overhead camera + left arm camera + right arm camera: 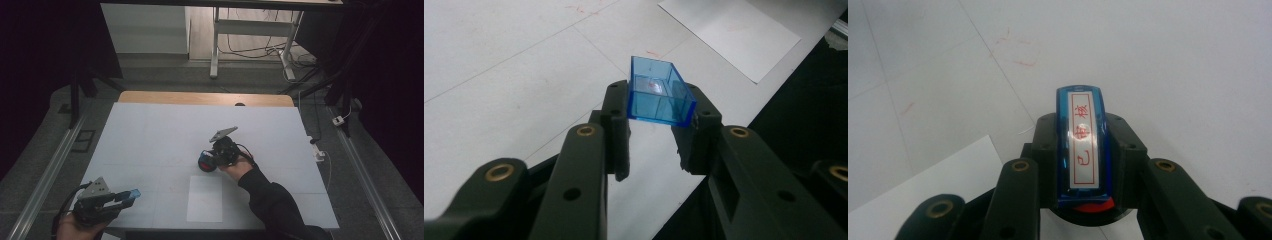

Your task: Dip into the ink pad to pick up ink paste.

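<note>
1. Holding my left gripper (pixel 131 194) at about 7 o'clock on the white table top (pixel 150 140), near its front edge; its jaws are clamped on a small clear blue plastic box cap (pixel 659 95), an open rectangular shell pinched by its two side walls.
2. From the left gripper view I see the blue cap lifted clear of the table, tilted, its hollow side facing the camera; a faint red mark shows through its wall.
3. My right gripper (pixel 207 161) sits close to the table's centre, slightly toward 3 o'clock, with the grey three-cornered plate (pixel 223 133) on top of it; my right hand (pixel 239 167) and dark sleeve (pixel 272 200) reach in from 5 o'clock.
4. Its jaws are closed tight on a blue plastic stamp body with a white label printed in red characters (pixel 1083 145); the label runs lengthwise between the two jaws, facing up at the camera.
5. A red part (pixel 1092 206) shows at the stamp's near end, below the label; I cannot tell from these views whether the stamp touches the table.
6. A white sheet of paper (pixel 205 198) lies flat at 6 o'clock, just in front of the right gripper and to the right of the left one; both grippers are well apart.
7. Faint red smudges (pixel 1020 55) mark the table surface beyond the stamp.
</note>
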